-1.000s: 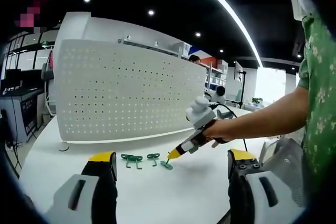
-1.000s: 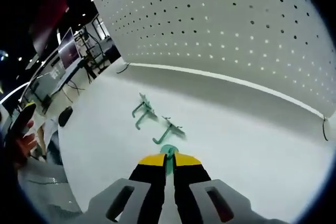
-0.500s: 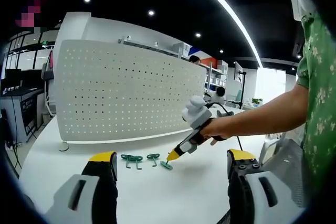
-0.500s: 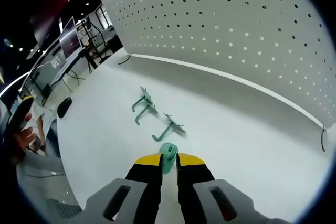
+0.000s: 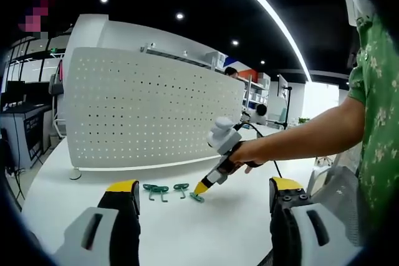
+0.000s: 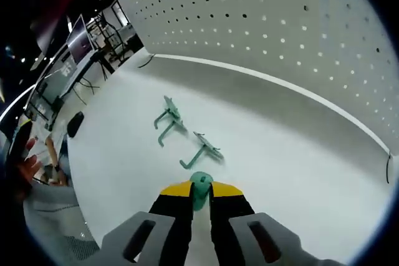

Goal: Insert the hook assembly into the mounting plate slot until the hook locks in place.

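Still far from the white pegboard (image 5: 153, 113), the right gripper (image 6: 201, 199) pinches only the edge of a green hook (image 6: 201, 186) low over the surface (image 6: 293, 172), so it could twist loose or snag the two spare hooks (image 6: 184, 135), while the left gripper (image 5: 199, 210) hangs spread.

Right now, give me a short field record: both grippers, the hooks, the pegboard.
right gripper: shut on held hook, low over the table
left gripper: open, holding nothing
loose hooks: near hook and far hook, lying on the table ahead of the right gripper
pegboard: upright behind the hooks, nothing mounted where visible
task state: held hook not yet at the pegboard
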`<move>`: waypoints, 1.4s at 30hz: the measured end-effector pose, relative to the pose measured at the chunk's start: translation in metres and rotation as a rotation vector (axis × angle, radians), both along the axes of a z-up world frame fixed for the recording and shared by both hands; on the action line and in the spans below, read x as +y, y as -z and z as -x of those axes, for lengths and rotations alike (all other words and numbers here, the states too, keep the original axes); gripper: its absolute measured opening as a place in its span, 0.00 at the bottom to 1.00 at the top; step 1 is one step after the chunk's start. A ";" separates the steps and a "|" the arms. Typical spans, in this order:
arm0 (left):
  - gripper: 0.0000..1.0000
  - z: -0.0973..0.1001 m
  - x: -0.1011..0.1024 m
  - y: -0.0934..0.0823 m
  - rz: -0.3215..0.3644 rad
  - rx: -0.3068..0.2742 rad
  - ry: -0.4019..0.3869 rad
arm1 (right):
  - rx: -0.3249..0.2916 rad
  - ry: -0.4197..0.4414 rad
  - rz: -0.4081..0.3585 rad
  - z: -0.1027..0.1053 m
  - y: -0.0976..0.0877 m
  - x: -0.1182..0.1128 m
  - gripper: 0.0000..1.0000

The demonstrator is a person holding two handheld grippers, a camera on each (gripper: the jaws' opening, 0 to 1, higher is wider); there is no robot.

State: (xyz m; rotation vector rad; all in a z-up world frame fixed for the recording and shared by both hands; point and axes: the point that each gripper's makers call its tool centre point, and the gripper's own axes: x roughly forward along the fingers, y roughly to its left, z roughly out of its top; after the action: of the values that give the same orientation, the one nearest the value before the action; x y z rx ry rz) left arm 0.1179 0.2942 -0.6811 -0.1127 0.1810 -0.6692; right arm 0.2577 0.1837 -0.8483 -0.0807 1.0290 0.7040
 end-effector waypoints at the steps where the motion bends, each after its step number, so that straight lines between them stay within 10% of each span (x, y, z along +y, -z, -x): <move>1: 0.88 0.000 0.000 0.000 0.000 0.000 0.000 | 0.005 -0.003 0.008 0.000 0.002 0.000 0.08; 25: 0.87 -0.001 0.001 0.001 0.004 0.003 -0.001 | 0.018 -0.014 -0.003 0.004 0.005 0.002 0.01; 42: 0.86 0.002 -0.006 0.004 -0.014 0.013 0.028 | -0.123 0.049 -0.085 0.001 -0.023 -0.013 0.01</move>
State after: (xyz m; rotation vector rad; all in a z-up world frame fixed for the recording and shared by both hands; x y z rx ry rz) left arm 0.1158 0.2883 -0.6855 -0.1010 0.2004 -0.6947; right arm 0.2565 0.1707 -0.8255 -0.0238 0.8798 0.6888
